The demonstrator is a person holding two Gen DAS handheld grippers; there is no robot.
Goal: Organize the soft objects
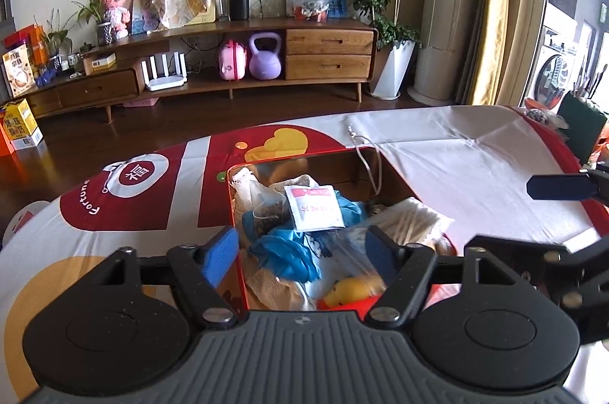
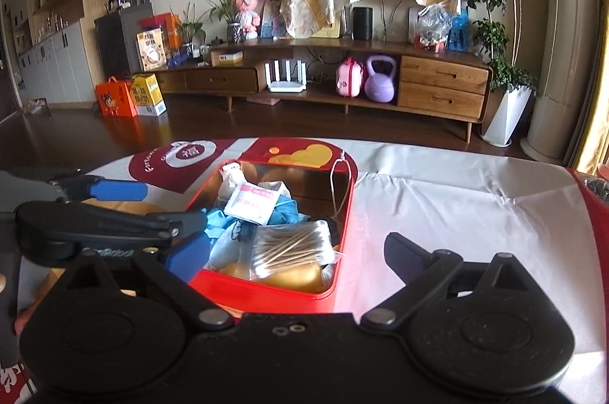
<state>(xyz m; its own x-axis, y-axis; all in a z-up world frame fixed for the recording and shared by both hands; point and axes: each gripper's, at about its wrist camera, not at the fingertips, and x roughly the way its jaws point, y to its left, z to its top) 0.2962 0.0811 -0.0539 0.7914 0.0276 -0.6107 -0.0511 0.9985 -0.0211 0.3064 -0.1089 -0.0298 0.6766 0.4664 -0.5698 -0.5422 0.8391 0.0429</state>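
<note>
Left gripper [image 1: 302,252]: black linkages, silver screws, blue pads, ribbed grey body. Right gripper [image 2: 293,255]: similar, black body.

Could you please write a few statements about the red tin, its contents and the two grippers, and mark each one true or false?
1. The red tin is open, with no lid on it. True.
2. A clear bag of cotton swabs lies inside the tin. True.
3. The left gripper is shut on the blue cloth. False: its jaws are open, with nothing clamped between them.
4. The white sachet with red print lies on the tablecloth outside the tin. False: it rests on top of the things in the tin.
5. The right gripper is open and holds nothing. True.
</note>
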